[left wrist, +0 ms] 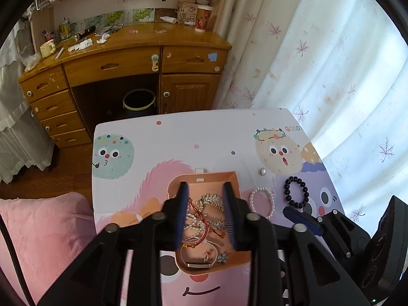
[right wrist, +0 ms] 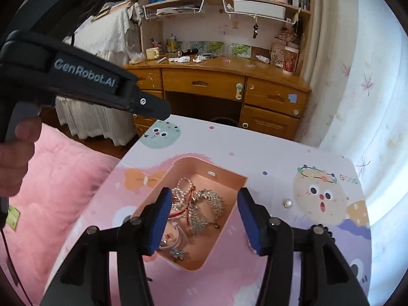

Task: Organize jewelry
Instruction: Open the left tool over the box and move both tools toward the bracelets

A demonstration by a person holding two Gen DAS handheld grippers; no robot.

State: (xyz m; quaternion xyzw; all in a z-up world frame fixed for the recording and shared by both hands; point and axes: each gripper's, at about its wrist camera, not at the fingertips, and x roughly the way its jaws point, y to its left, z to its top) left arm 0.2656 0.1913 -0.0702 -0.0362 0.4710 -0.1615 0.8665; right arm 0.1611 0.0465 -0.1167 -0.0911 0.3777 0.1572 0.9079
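Note:
A peach jewelry box (left wrist: 230, 176) (right wrist: 193, 164) lies open on the cartoon-print table, filled with a silver tiara (left wrist: 211, 201) (right wrist: 211, 201), bead strands, a red cord bracelet (left wrist: 201, 216) and a blue flower piece (right wrist: 177, 253). My left gripper (left wrist: 205, 191) is open above the box. My right gripper (right wrist: 204, 196) is open above the box too; its blue finger (left wrist: 301, 219) shows at the right of the left wrist view. On the table to the right of the box lie a white pearl bracelet (left wrist: 264, 202), a dark bead bracelet (left wrist: 295, 191) and a small pearl piece (left wrist: 262, 171) (right wrist: 288, 203).
The table (left wrist: 178, 137) (right wrist: 255, 153) ends just beyond the box. A wooden desk (left wrist: 127, 61) with drawers and clutter stands behind, with a bin (left wrist: 139, 102) under it. A pink cushion (left wrist: 46, 229) lies to the left, and a white curtain (left wrist: 331, 63) hangs to the right.

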